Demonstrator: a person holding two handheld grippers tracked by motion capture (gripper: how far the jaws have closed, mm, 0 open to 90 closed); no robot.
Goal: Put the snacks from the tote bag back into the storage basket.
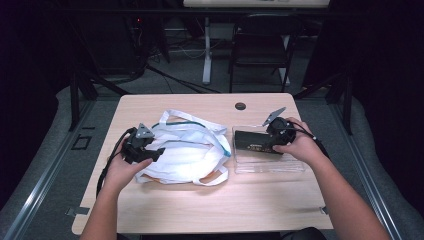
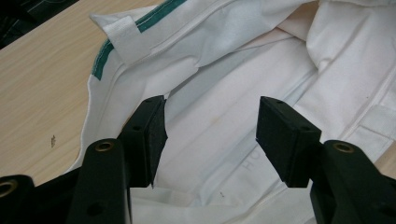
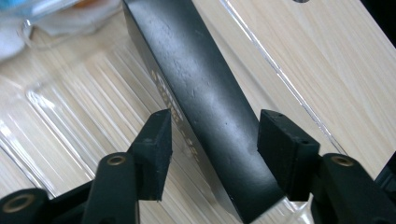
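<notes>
Right tongs (image 3: pixel 212 154) straddling black box (image 3: pixel 205 93), pads not pressing, inside clear tray (image 1: pixel 270 165) near desk (image 1: pixel 200 210) edge. Left tongs (image 2: pixel 210 135) open over white bag (image 2: pixel 243 56); bare desk beside.

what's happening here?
A person works at a wooden table with a gripper in each hand. The right gripper straddles a long black box lying in a clear plastic tray, fingers not yet clamped. The left gripper sits open over the mouth of a white cloth bag.
</notes>
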